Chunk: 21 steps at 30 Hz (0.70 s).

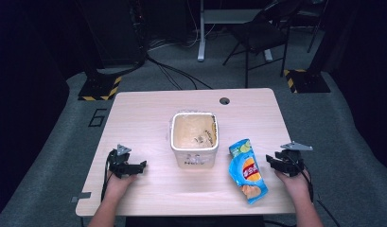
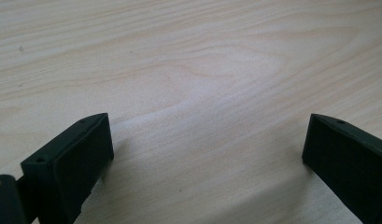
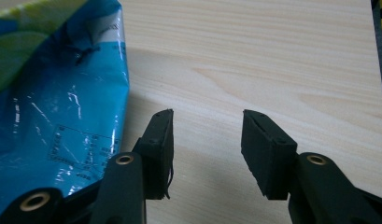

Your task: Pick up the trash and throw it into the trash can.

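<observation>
So here's where I'm at: sitting at a pale wood-grain table (image 1: 148,118) with a gripper in each hand. My right gripper (image 1: 272,161) is low over the tabletop near the right edge, just beside the crinkly blue chip bag with the yellow-green top (image 1: 247,170). The bag lies flat on the table, front right, with its green end pointing away from me and the bottom end toward my edge. From the right gripper view the shiny blue plastic of the bag (image 3: 53,107) sits to the left of my jaws, very close to the left one, though I can't tell whether it touches. Those jaws are partway apart with nothing but bare wood between them, so nothing's grabbed.

My left gripper (image 1: 140,166) is parked over on the left side of the table, well apart from the bag. In the left gripper view its jaws stand wide apart, just plain wood between them.

In the middle of the table there's a square white plastic tub (image 1: 194,157) with a tan inside and some dark lettering on the front wall. It sits between my two grippers, with the chip bag near its right side but not touching it.
</observation>
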Tool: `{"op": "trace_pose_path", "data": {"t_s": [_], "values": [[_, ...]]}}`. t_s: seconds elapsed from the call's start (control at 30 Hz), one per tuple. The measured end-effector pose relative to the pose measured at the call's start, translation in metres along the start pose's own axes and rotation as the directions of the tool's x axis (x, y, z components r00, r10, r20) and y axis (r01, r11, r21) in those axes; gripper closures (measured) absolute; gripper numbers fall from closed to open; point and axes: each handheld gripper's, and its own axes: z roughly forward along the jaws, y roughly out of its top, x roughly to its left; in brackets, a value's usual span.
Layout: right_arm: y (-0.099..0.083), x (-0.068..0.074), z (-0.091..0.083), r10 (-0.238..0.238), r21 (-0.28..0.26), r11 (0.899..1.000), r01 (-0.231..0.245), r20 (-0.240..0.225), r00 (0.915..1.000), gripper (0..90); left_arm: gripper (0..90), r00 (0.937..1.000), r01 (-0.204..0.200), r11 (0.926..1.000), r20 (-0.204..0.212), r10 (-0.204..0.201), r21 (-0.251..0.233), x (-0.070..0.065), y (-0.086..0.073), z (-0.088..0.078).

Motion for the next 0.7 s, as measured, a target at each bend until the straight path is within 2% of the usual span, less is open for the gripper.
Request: {"op": "trace_pose_path", "data": {"t_s": [0.13,0.3,0.4,0.47,0.57,0.7], "values": [[0.004,0.004,-0.006,-0.023,-0.009,1.000,0.023,0.015,0.9996,53.1,1.7,1.0000,-0.002,1.0000,0.003,0.002,-0.002,-0.001,0.000,0.000],[0.008,0.005,-0.012,-0.022,-0.022,1.000,0.022,0.012,0.9997,54.5,1.7,1.0000,-0.003,1.0000,0.003,0.003,-0.002,-0.001,0.000,0.000],[0.011,0.006,-0.017,-0.009,-0.024,1.000,0.009,0.005,0.9999,55.0,1.7,1.0000,-0.004,1.0000,0.003,0.004,-0.002,-0.001,0.000,0.000],[0.015,0.008,-0.023,0.034,-0.004,0.999,-0.034,-0.001,0.9994,57.0,1.7,1.0000,-0.002,1.0000,0.003,0.002,-0.001,-0.001,0.000,0.000],[0.018,0.009,-0.026,0.033,-0.005,0.999,-0.033,-0.006,0.9994,58.2,1.7,1.0000,-0.003,1.0000,0.003,0.003,-0.002,-0.001,0.000,0.000],[0.023,0.015,-0.034,0.003,-0.003,1.000,-0.003,-0.012,0.9999,61.5,1.7,1.0000,-0.002,1.0000,0.003,0.002,-0.001,-0.001,0.000,0.000]]}}
